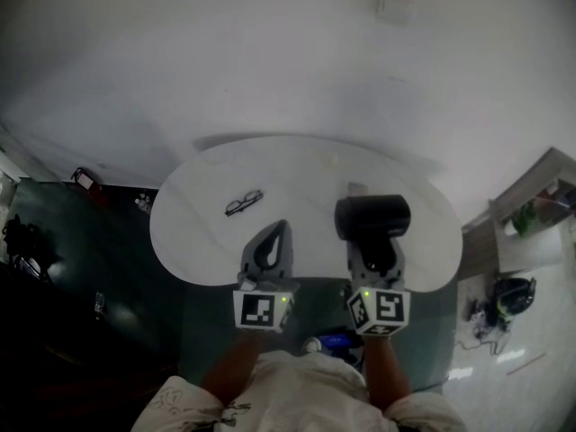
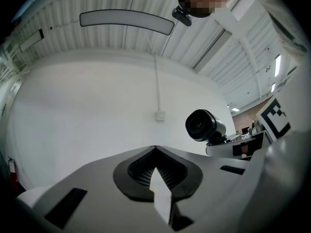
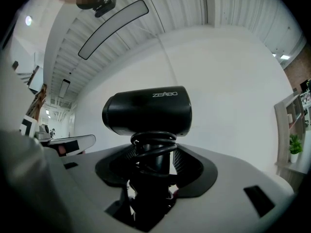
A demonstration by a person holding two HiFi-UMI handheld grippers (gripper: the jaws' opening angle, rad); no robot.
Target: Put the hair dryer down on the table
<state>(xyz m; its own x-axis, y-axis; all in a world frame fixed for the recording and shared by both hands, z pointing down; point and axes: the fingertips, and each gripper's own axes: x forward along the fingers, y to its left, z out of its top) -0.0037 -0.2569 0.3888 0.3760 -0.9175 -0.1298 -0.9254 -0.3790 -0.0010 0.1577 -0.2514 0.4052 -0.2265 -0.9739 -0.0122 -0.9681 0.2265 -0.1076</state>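
Status: the hair dryer (image 1: 372, 216) is held in the air over the near right part of the table (image 1: 198, 232), not yet set down. The right gripper (image 1: 373, 259) is clamped on its handle, barrel uppermost, with the cord wound round the handle between the 2 jaws. The left gripper (image 1: 277, 232) is closed on nothing, its jaws together, over the near edge.

Risks noted:
1. The load is top-heavy; if it is released upright, the barrel is likely to topple and roll.
2. The grip is close to the near edge, so a roll towards the person could carry the dryer off the table.
3. The coiled cord could catch on a jaw at release and drag the dryer.
4. Height above the table cannot be judged from the steep head view; a release from too high would mean a hard landing.

The glasses (image 1: 243, 203) lie well apart to the left, so contact with them is judged unlikely.
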